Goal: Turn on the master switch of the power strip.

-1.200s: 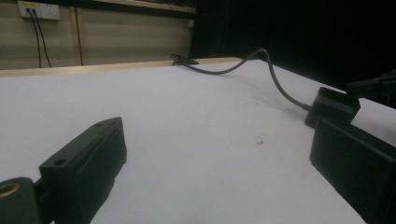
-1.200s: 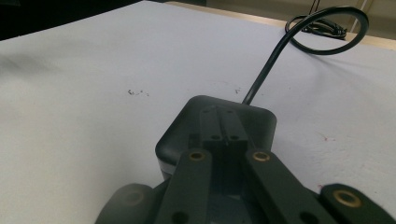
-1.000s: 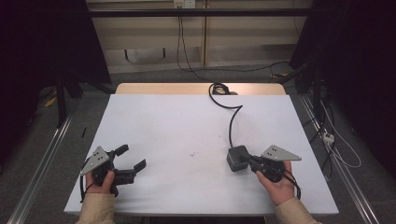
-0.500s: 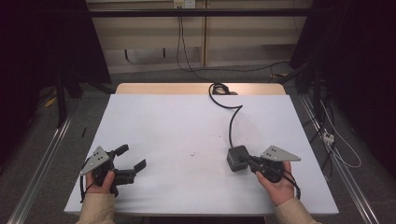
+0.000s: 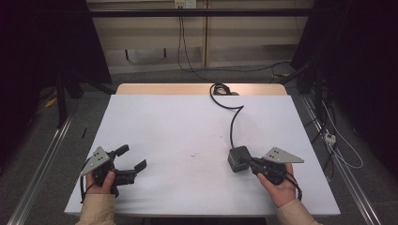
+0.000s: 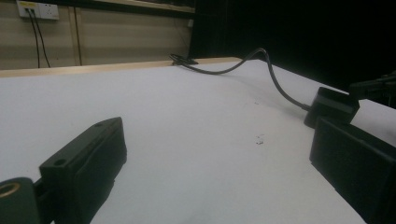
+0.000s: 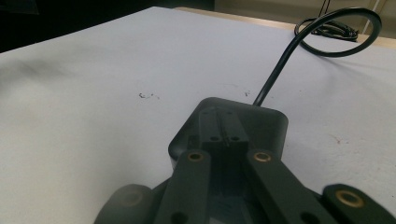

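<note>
- Right tongs (image 5: 248,161): clenched, jaws pressed flat together; in the right gripper view the two pads meet with no gap and nothing sits between them.
- Their tips (image 7: 223,126) sit against or just above the top of a dark grey box-shaped block (image 5: 239,158); cannot tell whether they touch it, but they don't clamp it.
- Right hand (image 5: 278,185) holds that gripper low over the tabletop, near the front right edge, grey three-cornered plate (image 5: 282,155) on top.
- Left tongs (image 5: 133,159): released, jaws spread wide, nothing between them.
- In the left gripper view the two jaws stand far apart at the frame's lower corners, bare white surface between.
- Left hand (image 5: 104,182) grips it near the front left corner, tongs pointing toward the table's middle, grey plate (image 5: 95,158) tilted on top.
- Block: rests on the tabletop right of centre, towards the front, directly ahead of the right tongs; rounded corners, dark.
- In the left gripper view the block (image 6: 332,106) shows far off at the right, well apart from the left tongs.
- Black cable (image 5: 233,119) leaves the block's far side, curves back across the surface and coils at the far edge (image 5: 220,88).
- Tabletop (image 5: 173,126): white sheet, a few small dark specks (image 5: 193,154) near the middle, between the two grippers.
- Wooden strip shows along the far edge (image 5: 155,88).
- Beyond: grey floor, pale wall panel with a socket and hanging wires (image 5: 182,28), dark curtains on both sides.
</note>
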